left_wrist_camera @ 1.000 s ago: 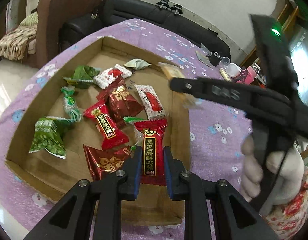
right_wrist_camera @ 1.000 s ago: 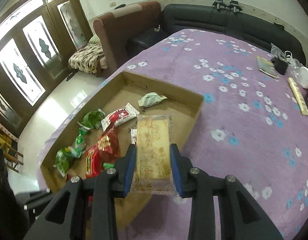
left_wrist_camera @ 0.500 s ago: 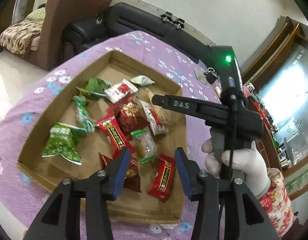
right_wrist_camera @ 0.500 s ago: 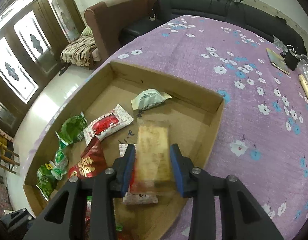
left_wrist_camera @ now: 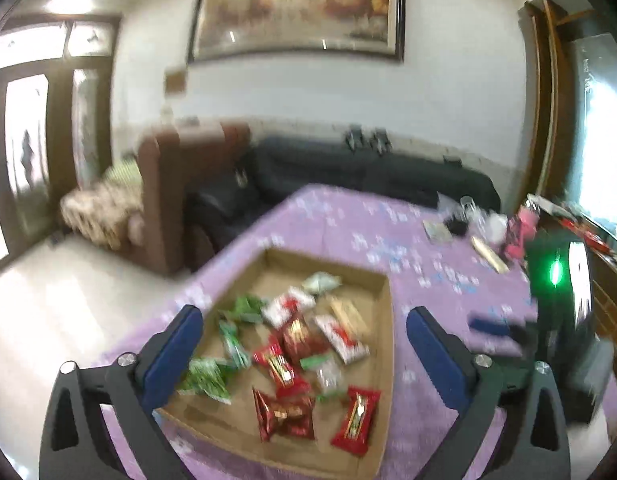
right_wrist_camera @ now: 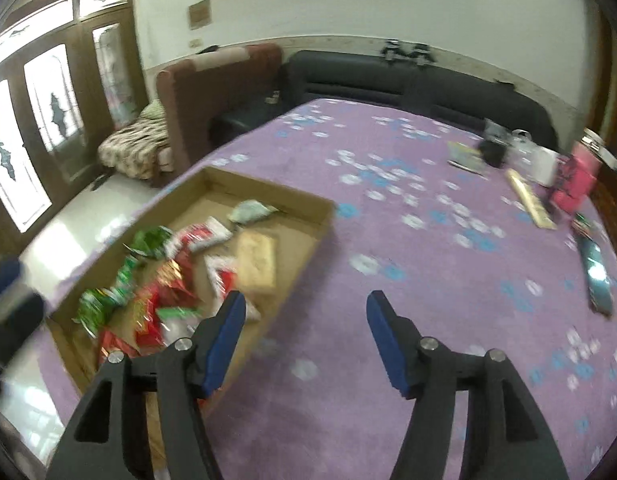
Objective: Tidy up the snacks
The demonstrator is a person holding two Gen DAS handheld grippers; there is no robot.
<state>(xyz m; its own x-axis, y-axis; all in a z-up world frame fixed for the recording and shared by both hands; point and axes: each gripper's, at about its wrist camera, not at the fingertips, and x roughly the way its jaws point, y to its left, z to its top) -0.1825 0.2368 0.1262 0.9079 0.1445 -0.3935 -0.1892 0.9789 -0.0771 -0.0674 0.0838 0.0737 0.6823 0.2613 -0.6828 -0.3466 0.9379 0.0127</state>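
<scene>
Over the box (left_wrist_camera: 382, 304), your left gripper (left_wrist_camera: 304, 344) and right gripper (right_wrist_camera: 306, 334) are opening, empty; snacks (left_wrist_camera: 296, 340) lie inside, none visible outside.

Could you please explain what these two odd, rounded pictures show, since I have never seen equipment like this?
A person holds a two-finger gripper in each hand; a wide-angle camera on each looks along its blue-padded fingers. One picture is from the left gripper, the other from the right gripper. Both have their jaws opening with nothing between them. Below lies a cardboard tray of wrapped snacks on a purple flowered tablecloth: red packets, green ones, and a tan packet.
</scene>
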